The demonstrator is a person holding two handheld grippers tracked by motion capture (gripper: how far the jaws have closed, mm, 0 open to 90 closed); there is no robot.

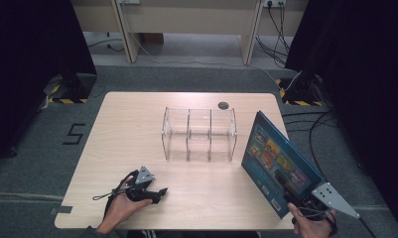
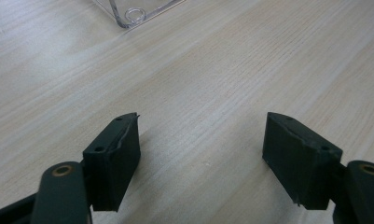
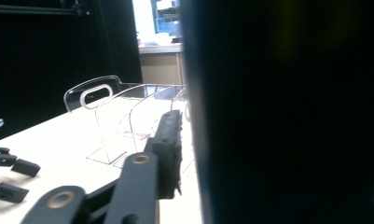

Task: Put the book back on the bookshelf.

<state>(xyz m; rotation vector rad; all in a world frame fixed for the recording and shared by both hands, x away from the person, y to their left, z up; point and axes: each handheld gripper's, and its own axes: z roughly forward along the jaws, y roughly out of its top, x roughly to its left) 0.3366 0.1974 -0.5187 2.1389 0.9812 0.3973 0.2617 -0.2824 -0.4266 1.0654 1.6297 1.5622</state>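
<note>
Two claws at work, one idle, one loaded. Left claw point(image 1: 159, 192): resting low on the counter point(image 1: 137, 124), jaws spread apart with nothing but bare wood between them, well short of the clear rack point(image 1: 199, 135), which lies ahead of it and off to its right. Between the two claws: that rack, three upright slots side by side, each running front to back, all without contents. Right claw point(image 1: 286, 191): clamped on the lower corner of the blue book point(image 1: 276, 161), gripping its near edge, one jaw visible beside the cover in the right gripper view. Book held upright on edge, tilted, long axis running away from the claw toward the far side, just to the right of the rack and not touching it. Nearest slot directly to the book's left, so likely a short sideways carry by the right hand, cover kept parallel to the dividers.
</note>
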